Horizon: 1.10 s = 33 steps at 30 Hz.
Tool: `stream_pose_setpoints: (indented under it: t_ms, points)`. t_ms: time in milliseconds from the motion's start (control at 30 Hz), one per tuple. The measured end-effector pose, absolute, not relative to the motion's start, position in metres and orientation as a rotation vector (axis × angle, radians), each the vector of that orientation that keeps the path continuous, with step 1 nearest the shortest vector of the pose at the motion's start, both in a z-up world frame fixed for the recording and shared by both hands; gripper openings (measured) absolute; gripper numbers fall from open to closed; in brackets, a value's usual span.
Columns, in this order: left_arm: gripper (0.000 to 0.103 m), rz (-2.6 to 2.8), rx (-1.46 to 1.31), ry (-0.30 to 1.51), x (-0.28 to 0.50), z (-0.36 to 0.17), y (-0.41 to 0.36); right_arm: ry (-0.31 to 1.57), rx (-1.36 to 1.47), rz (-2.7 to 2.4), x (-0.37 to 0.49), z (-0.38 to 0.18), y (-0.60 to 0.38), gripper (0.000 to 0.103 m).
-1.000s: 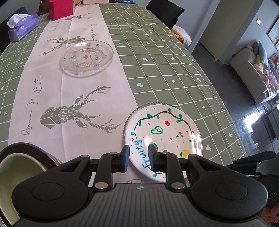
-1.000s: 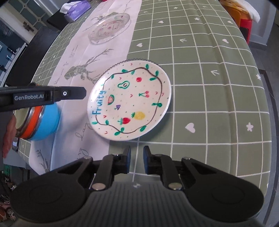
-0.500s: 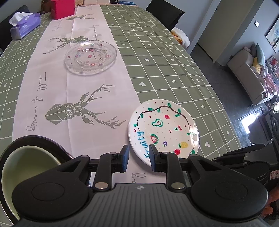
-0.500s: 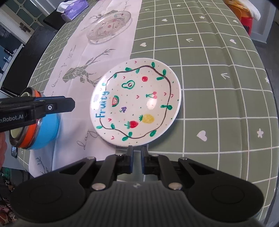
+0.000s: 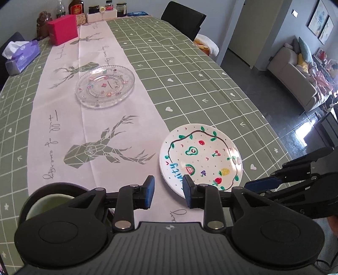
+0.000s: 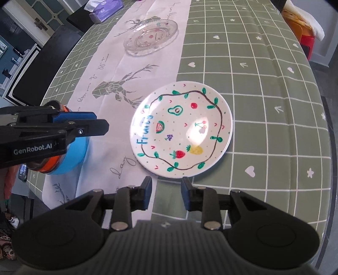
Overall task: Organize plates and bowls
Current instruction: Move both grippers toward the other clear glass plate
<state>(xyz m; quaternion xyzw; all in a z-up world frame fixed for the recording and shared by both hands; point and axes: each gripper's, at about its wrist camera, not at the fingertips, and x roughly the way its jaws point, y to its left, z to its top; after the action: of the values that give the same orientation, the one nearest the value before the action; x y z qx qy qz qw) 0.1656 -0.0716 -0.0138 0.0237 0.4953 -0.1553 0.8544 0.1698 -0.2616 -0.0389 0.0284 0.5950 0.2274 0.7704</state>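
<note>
A white plate painted with fruit and the word "Fruity" (image 5: 200,157) (image 6: 181,129) lies flat on the table near its front right edge. A clear glass plate (image 5: 105,85) (image 6: 151,37) lies farther back on the white runner. A blue bowl with an orange band (image 6: 63,154) stands at the left; its pale green inside (image 5: 48,206) shows under my left gripper. My left gripper (image 5: 168,191) is open and empty just left of the painted plate's near rim. My right gripper (image 6: 166,193) is open and empty just short of that plate's near rim.
A purple tissue box (image 5: 21,56), a pink box (image 5: 62,31) and several jars (image 5: 95,9) stand at the far end. A black chair (image 5: 182,18) is at the far right side. The table's right edge (image 6: 325,131) drops to the floor.
Both grippers have opened from nearly shut. The right gripper let go of the painted plate, which now lies flat on the table. The left gripper drew back and up.
</note>
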Motion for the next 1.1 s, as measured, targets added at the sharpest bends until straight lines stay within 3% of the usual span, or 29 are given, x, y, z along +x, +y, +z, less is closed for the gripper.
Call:
stream_pose_setpoints:
  t_ms: [67, 200, 500, 567, 867, 1100]
  points:
    - [0.034, -0.318, 0.087, 1.014, 0.165, -0.008, -0.07, 1.28, 0.055, 0.49, 0.175, -0.034, -0.258, 0.032]
    - [0.045, -0.297, 0.106, 0.977, 0.17, 0.004, -0.058, 1.307, 0.09, 0.502, 0.19, -0.029, -0.249, 0.038]
    - [0.046, -0.23, 0.128, 0.949, 0.2, 0.015, -0.022, 1.295, 0.079, 0.509, 0.233, -0.018, -0.213, 0.042]
    - [0.052, -0.23, 0.118, 0.941, 0.209, 0.016, -0.014, 1.286, 0.071, 0.505, 0.244, -0.018, -0.204, 0.045]
    - [0.071, -0.208, -0.038, 0.964, 0.27, 0.007, 0.038, 1.248, 0.08, 0.435, 0.31, -0.03, -0.176, 0.065]
    - [0.075, -0.171, -0.205, 0.975, 0.32, -0.008, 0.08, 1.302, 0.289, 0.37, 0.368, -0.056, -0.178, 0.065]
